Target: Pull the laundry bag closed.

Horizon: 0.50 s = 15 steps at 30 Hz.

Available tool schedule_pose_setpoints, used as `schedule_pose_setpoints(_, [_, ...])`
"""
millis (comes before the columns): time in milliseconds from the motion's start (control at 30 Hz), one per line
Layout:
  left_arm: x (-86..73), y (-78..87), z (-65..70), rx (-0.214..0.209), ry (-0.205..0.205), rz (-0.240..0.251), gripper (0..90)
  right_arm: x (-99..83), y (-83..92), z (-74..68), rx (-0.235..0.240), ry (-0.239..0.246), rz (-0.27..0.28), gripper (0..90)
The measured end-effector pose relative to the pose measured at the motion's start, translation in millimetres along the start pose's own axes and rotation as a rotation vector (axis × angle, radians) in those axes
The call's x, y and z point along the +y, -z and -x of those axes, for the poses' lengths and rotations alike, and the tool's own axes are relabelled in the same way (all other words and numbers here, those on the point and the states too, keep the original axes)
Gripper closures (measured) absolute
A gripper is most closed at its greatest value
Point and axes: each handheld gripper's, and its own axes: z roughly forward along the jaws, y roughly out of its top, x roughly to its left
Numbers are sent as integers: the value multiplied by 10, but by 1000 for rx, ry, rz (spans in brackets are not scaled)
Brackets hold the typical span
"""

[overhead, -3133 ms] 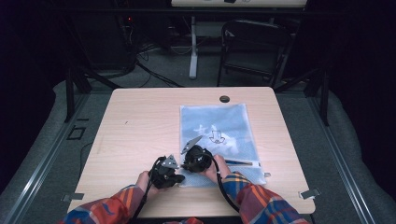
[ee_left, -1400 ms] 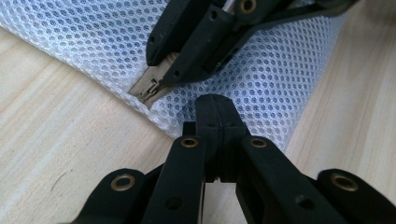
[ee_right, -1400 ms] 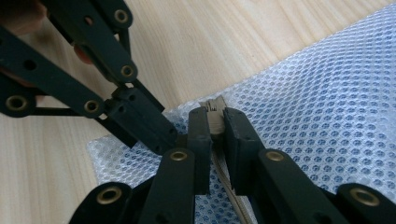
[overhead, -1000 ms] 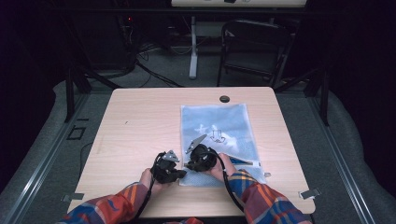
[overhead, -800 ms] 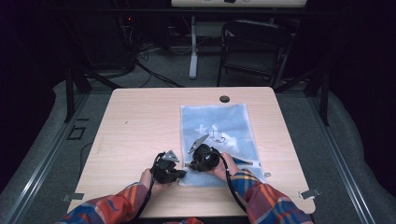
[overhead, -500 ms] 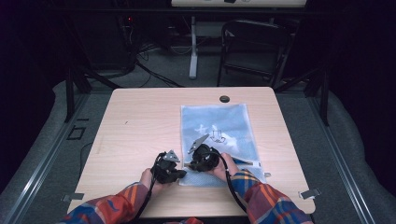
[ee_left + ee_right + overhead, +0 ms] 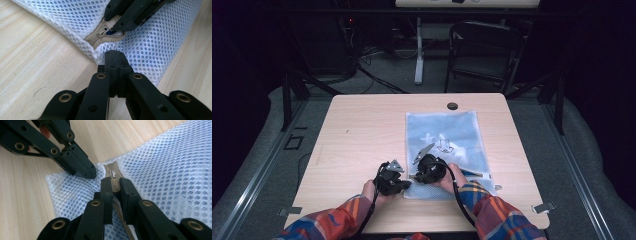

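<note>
A pale wooden surface stands in a dark room with a black metal chair behind. The white mesh zip bag lies right of centre. The left tool is clenched on the bag's corner; the right tool apparently grasps the beige zipper.

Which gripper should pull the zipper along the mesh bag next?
Right. The right gripper is already shut on the zipper, while the left gripper pinches the mesh bag corner, likely anchoring it.
</note>
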Motion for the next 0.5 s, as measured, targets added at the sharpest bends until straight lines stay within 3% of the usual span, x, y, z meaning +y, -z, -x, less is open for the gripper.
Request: schedule_pose_setpoints(500, [-18, 2, -5, -3, 15, 11, 900, -25, 59, -7, -7, 20, -24, 821])
